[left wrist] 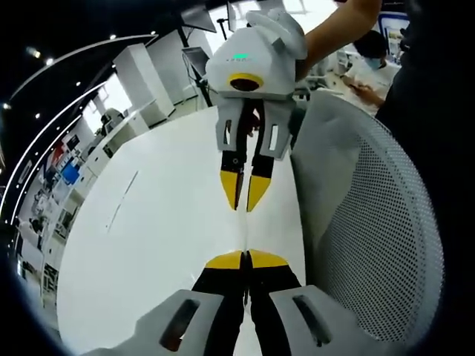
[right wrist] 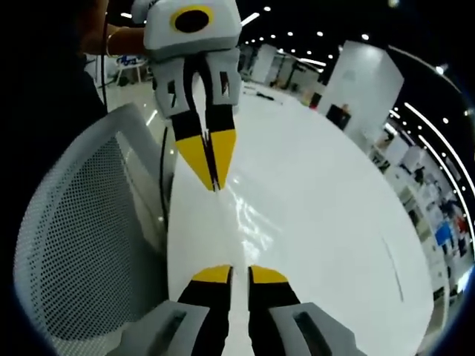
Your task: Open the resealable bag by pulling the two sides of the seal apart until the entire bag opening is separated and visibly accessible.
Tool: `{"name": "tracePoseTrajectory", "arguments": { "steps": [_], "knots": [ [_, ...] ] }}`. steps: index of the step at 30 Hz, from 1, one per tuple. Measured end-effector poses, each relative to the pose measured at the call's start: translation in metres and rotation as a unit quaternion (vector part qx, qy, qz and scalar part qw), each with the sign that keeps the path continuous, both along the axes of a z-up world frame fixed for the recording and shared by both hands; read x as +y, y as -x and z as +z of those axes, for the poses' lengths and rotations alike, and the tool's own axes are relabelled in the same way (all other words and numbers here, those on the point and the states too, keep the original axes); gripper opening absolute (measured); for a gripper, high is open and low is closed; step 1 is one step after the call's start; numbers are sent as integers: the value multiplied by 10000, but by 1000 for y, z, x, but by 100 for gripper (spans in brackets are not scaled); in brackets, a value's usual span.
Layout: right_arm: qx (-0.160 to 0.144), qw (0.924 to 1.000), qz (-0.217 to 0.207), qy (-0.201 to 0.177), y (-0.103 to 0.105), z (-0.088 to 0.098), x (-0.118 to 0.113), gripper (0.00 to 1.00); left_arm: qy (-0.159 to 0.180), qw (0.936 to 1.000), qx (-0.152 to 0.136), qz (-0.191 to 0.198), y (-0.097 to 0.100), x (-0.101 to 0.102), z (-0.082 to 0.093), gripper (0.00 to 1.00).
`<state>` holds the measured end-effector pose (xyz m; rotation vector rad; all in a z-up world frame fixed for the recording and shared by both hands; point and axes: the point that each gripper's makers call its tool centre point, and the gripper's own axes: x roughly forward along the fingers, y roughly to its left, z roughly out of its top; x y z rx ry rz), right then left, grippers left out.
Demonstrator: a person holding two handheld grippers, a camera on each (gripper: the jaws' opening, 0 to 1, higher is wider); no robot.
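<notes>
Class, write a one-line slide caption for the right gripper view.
Two yellow-tipped claws, right claw and left claw, face each other across a clear bag over a white table.

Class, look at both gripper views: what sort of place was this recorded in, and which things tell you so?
Probably an open-plan office or lab: a long white table, a mesh-backed office chair, and rows of ceiling spotlights above white partitions and shelving.

An open-plan office or lab: a long white counter (left wrist: 171, 222), a grey mesh chair (left wrist: 378, 222) at its edge, rows of ceiling spotlights (right wrist: 297, 33), white partitions (right wrist: 364, 74), shelves (left wrist: 56, 170) along the wall, a seated person (left wrist: 367, 70) beyond.
</notes>
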<state>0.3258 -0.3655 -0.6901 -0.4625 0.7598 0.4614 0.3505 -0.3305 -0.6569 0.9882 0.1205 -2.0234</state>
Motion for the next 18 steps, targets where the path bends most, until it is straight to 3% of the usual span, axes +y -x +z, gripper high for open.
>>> {"name": "tracePoseTrajectory", "arguments": {
  "steps": [18],
  "knots": [
    [75, 9994, 340, 92, -6, -9, 16, 0, 102, 9999, 27, 12, -1, 0, 4, 0]
  ]
}}
